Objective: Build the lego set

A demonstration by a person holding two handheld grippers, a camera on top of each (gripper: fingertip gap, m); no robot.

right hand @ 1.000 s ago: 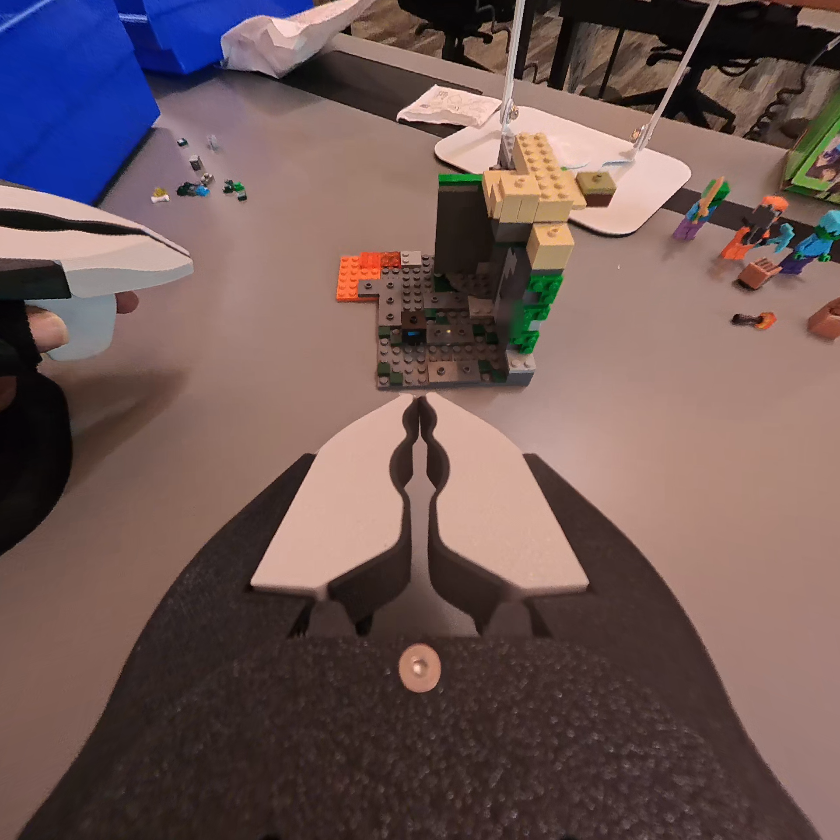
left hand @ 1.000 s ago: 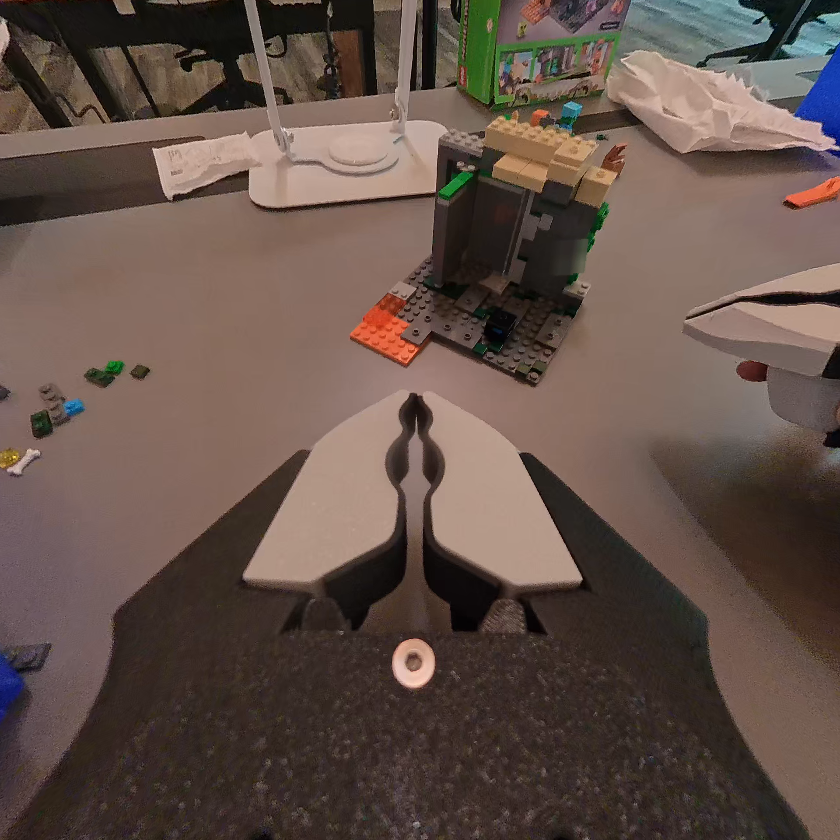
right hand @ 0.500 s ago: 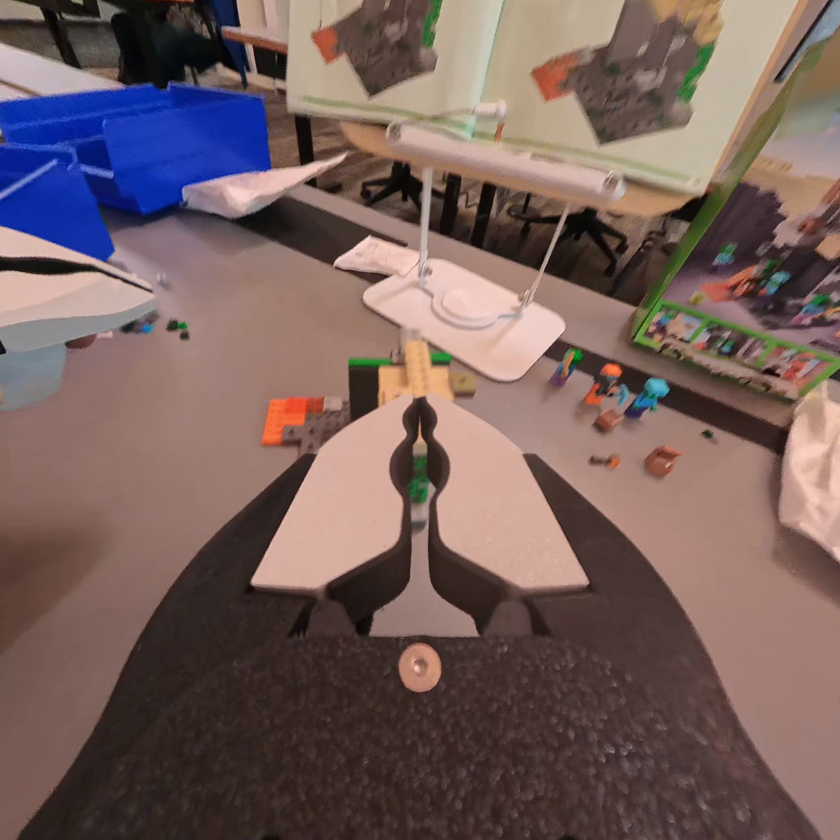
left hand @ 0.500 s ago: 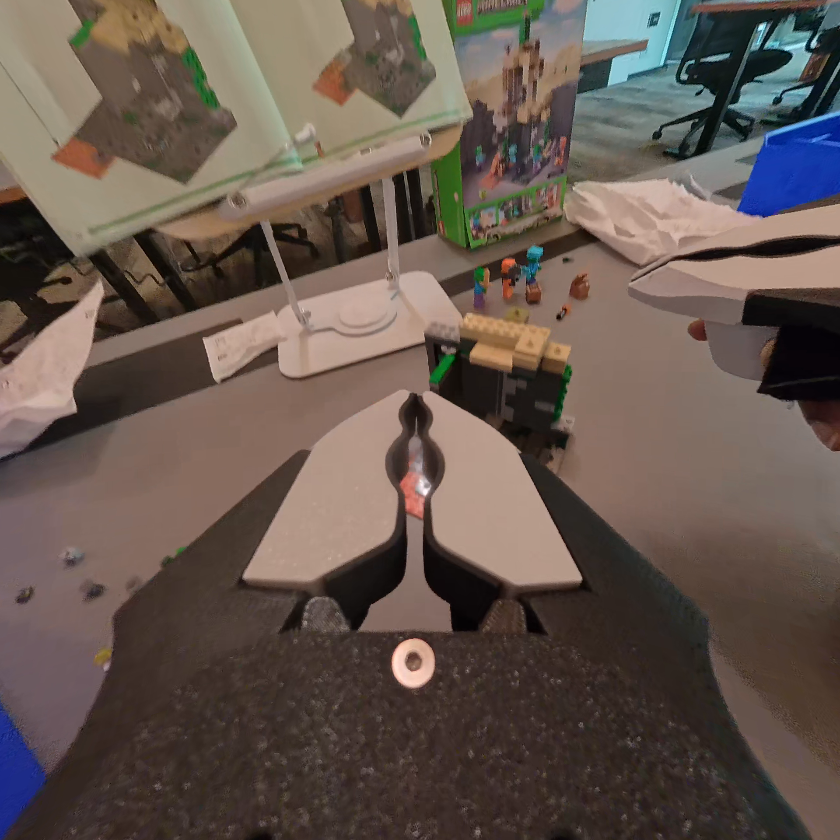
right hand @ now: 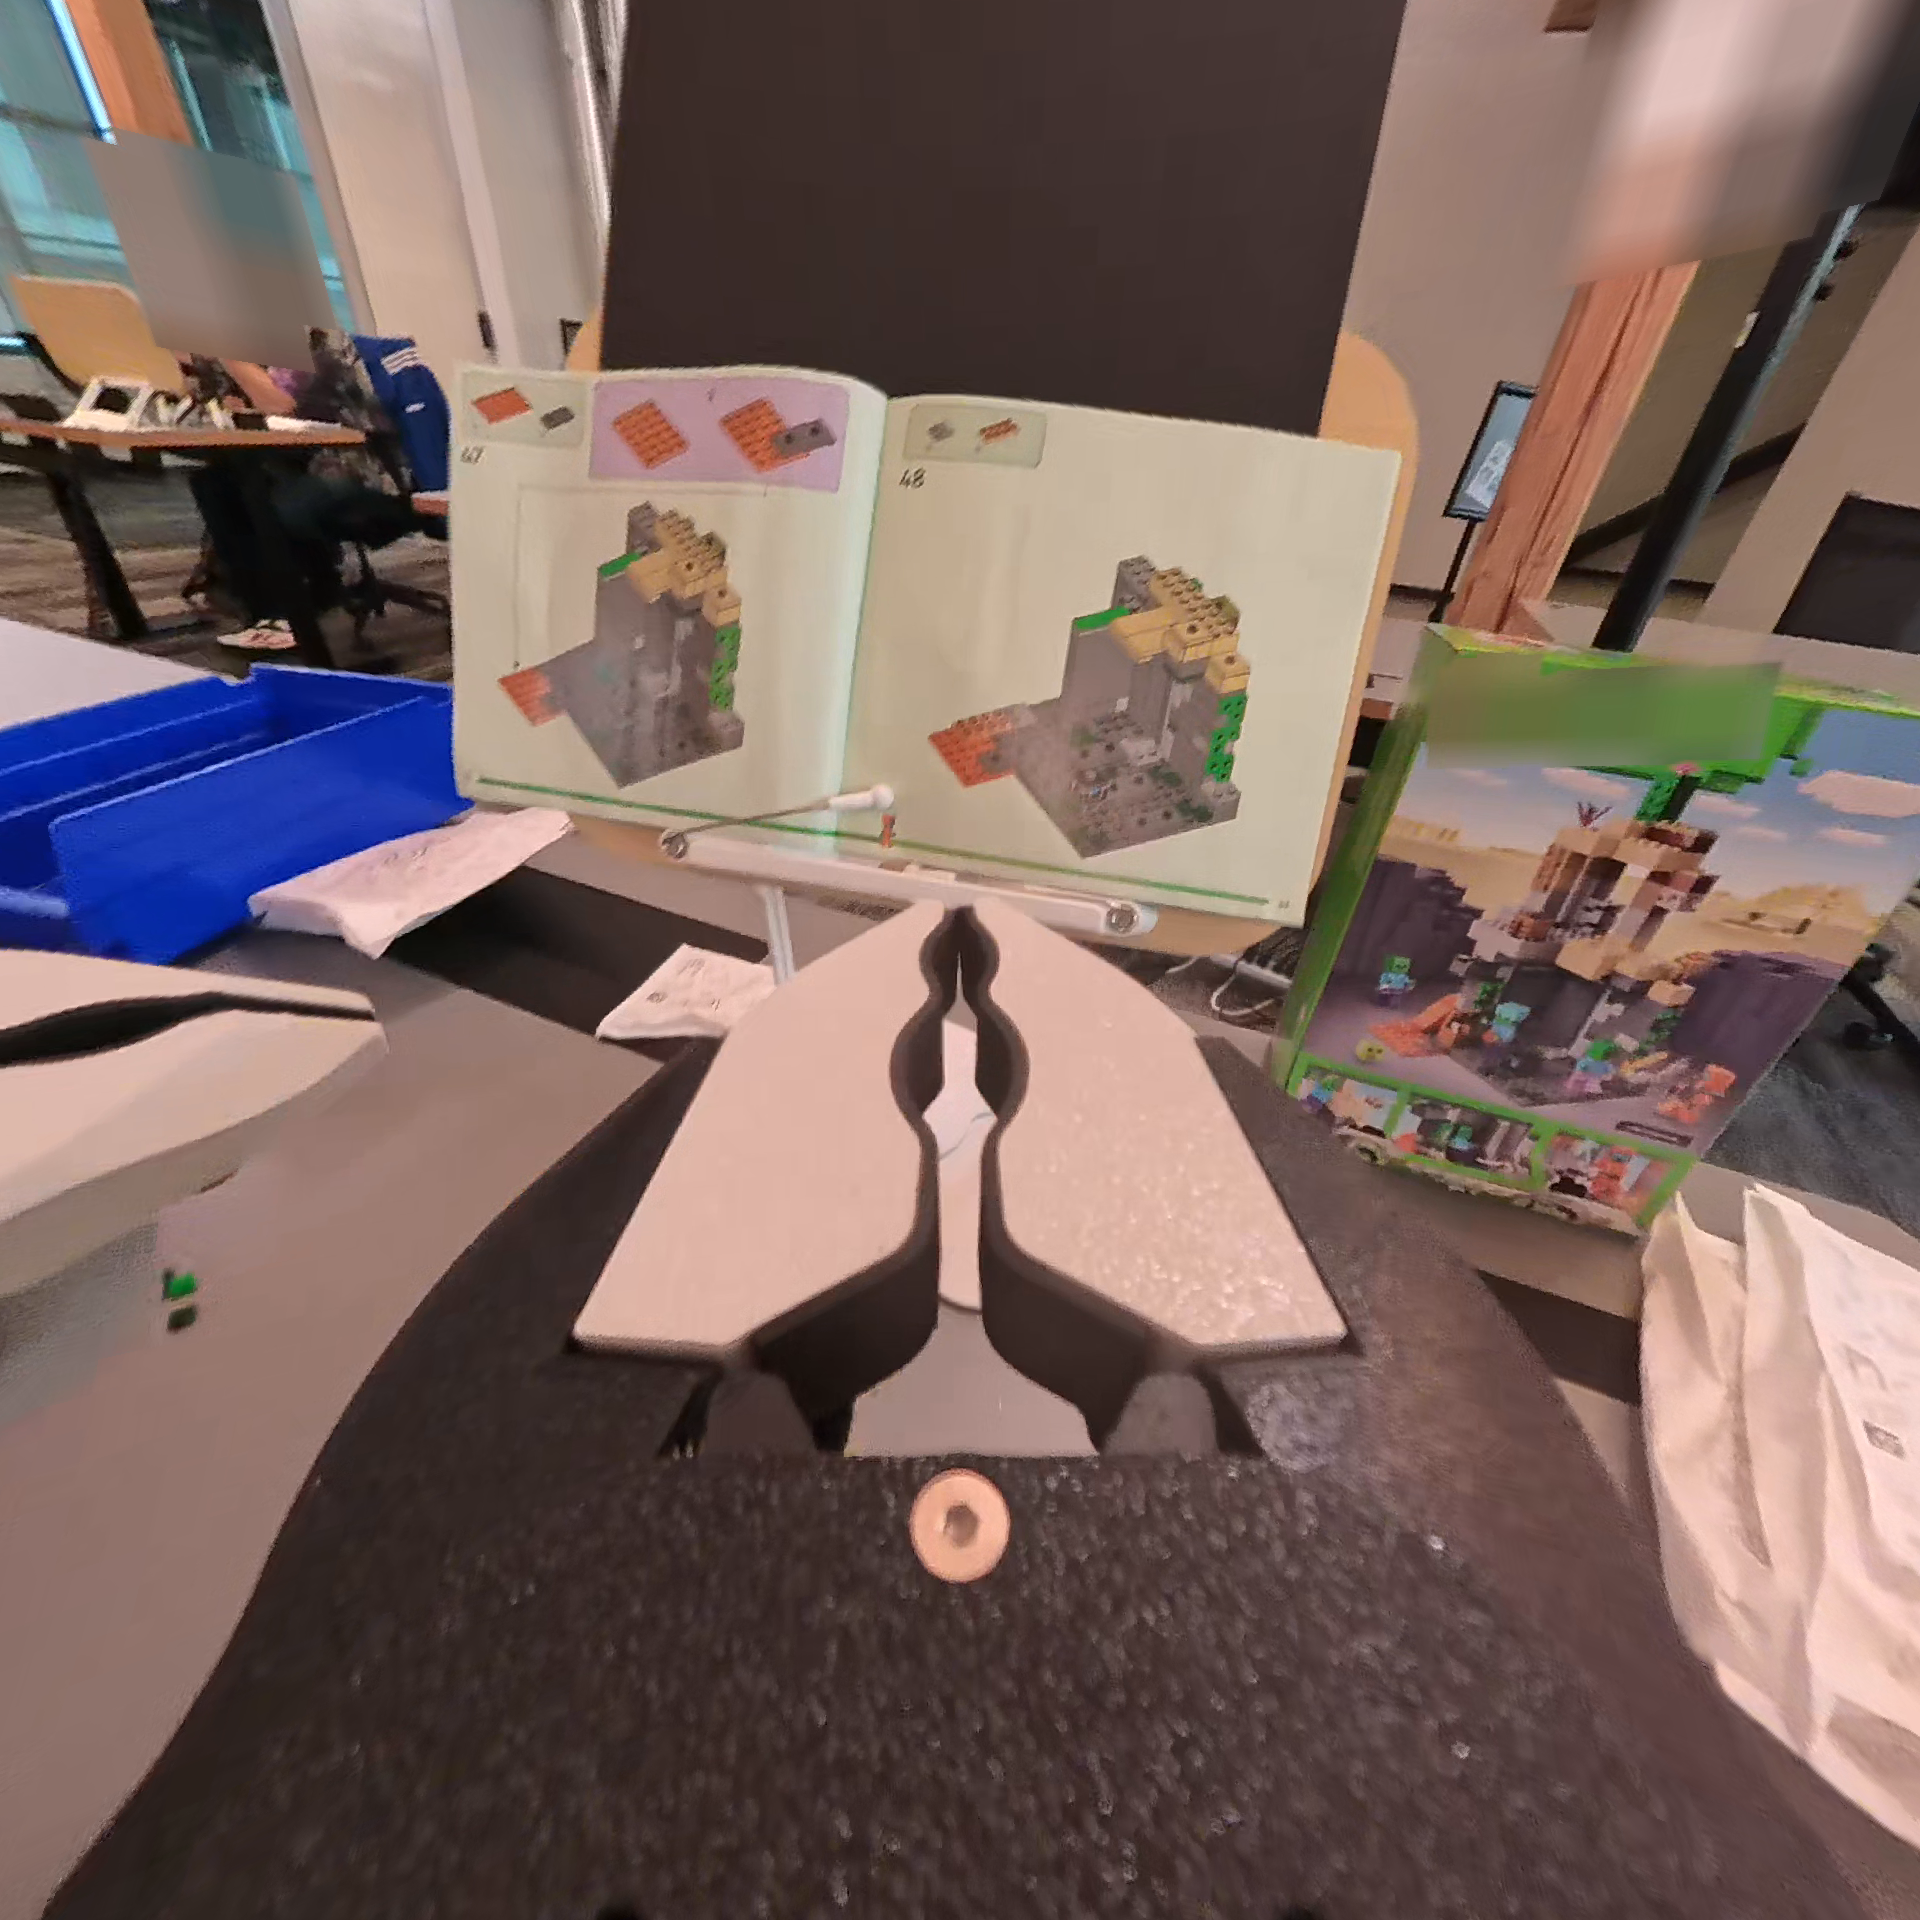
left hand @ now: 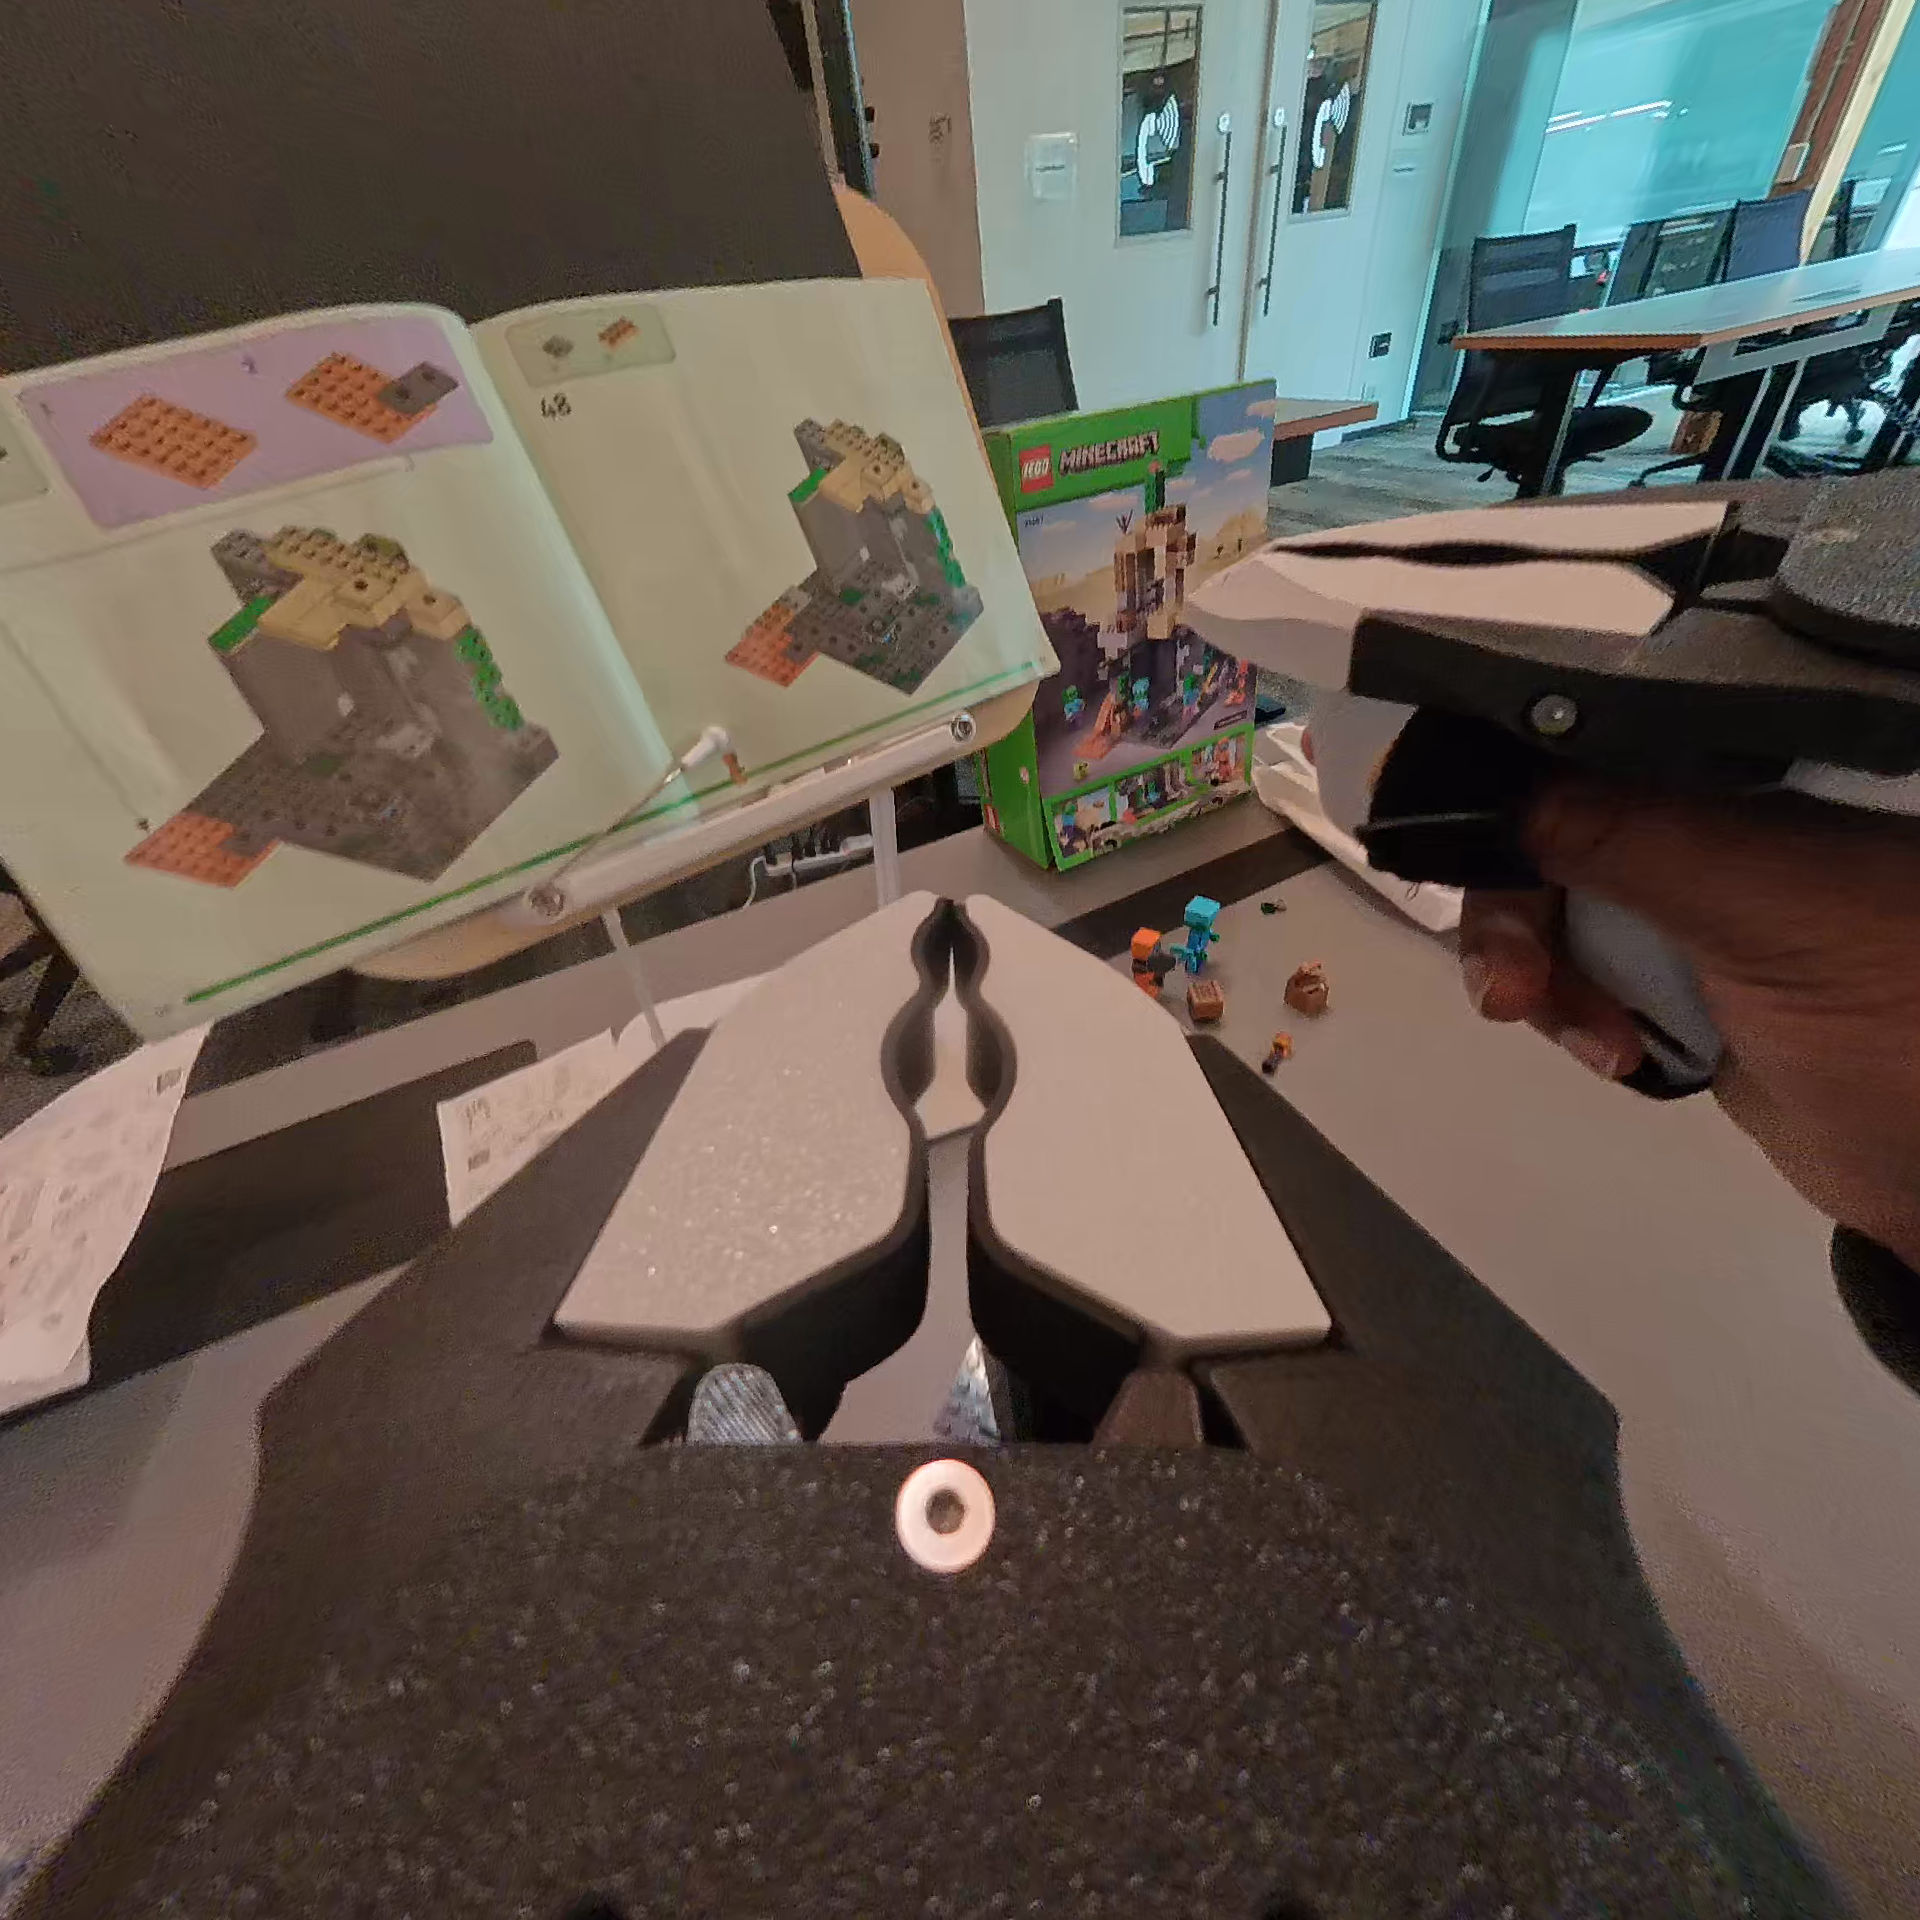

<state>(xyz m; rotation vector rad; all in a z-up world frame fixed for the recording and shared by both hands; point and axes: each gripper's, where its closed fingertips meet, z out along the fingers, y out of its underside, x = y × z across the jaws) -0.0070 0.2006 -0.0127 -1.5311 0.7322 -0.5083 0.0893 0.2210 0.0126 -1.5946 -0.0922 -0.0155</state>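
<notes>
The open instruction booklet [right hand: 914,634] stands propped on its white stand [right hand: 914,883], above and beyond both grippers. Right of the booklet sits the green set box [right hand: 1579,935]. Left gripper [left hand: 951,914] and right gripper [right hand: 958,916] are both clenched, empty. 2 minifigures [left hand: 1179,940] stand below the box

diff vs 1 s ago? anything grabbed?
Both grippers tilted up from the table and the build to the open instruction booklet on its stand; the build has dropped out of view. Nothing grabbed or released: left gripper and right gripper stay shut and empty. Set box unmoved.
</notes>
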